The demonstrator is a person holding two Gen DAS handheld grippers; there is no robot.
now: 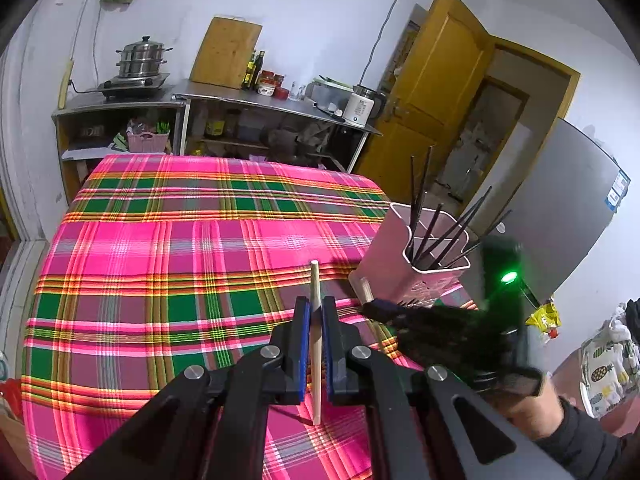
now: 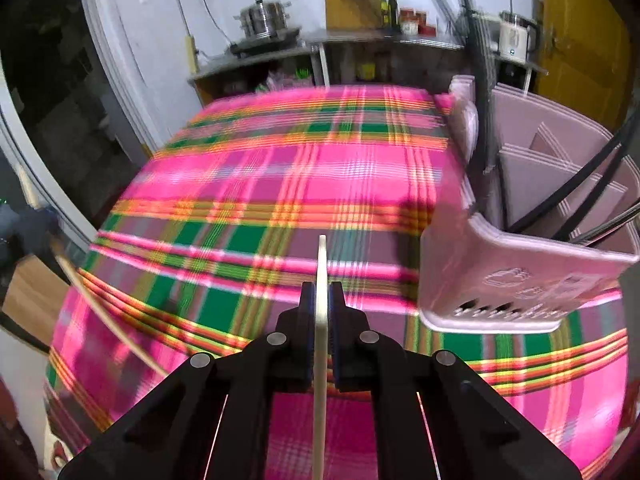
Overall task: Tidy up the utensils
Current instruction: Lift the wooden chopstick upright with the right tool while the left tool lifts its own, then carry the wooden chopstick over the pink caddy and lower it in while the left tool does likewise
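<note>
My left gripper (image 1: 316, 306) is shut on a pale wooden chopstick (image 1: 315, 280) that points forward over the plaid tablecloth. My right gripper (image 2: 322, 290) is shut on a second pale chopstick (image 2: 322, 256), held above the cloth just left of the pink utensil holder (image 2: 500, 272). In the left wrist view the holder (image 1: 404, 268) stands at the right with several dark chopsticks (image 1: 432, 236) in its compartments. The right gripper (image 1: 370, 304) shows blurred in front of the holder, with its chopstick tip (image 1: 365, 286) showing. The other chopstick (image 2: 104, 312) shows blurred at far left of the right wrist view.
The table carries a pink, green and orange plaid cloth (image 1: 180, 248). Behind it stand steel counters with a steamer pot (image 1: 142, 58), a cutting board (image 1: 226, 52), bottles and a kettle (image 1: 362, 106). A yellow door (image 1: 436, 92) and a grey fridge (image 1: 568, 208) are at the right.
</note>
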